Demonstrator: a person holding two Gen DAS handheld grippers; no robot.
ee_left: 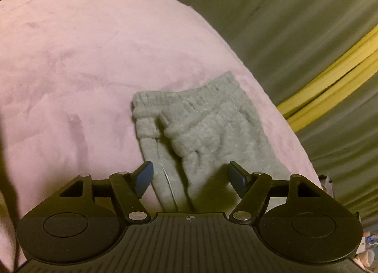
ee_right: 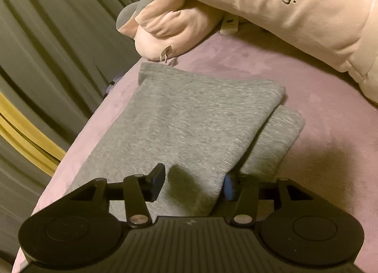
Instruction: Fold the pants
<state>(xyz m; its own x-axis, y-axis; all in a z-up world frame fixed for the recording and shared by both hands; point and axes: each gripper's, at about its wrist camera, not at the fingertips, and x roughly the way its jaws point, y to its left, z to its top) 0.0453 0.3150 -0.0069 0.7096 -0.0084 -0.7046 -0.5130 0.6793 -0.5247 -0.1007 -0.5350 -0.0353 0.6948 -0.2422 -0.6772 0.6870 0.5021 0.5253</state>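
Grey knit pants lie on a pink bed cover. In the left wrist view their waistband end [ee_left: 203, 122] lies near the bed's right edge, with the elastic band bunched. My left gripper [ee_left: 191, 178] is open, its blue pads either side of the cloth, just above it. In the right wrist view the two legs [ee_right: 189, 126] lie overlapped, the upper one skewed across the lower. My right gripper [ee_right: 192, 184] is open and straddles the leg fabric close to it; the right pad sits at the upper leg's edge.
The pink bed cover [ee_left: 70, 72] spreads wide to the left. A plush pillow with stitched lettering [ee_right: 295, 13] and a soft toy [ee_right: 170, 30] lie beyond the leg ends. Olive curtains with a yellow band [ee_left: 330, 79] hang past the bed edge.
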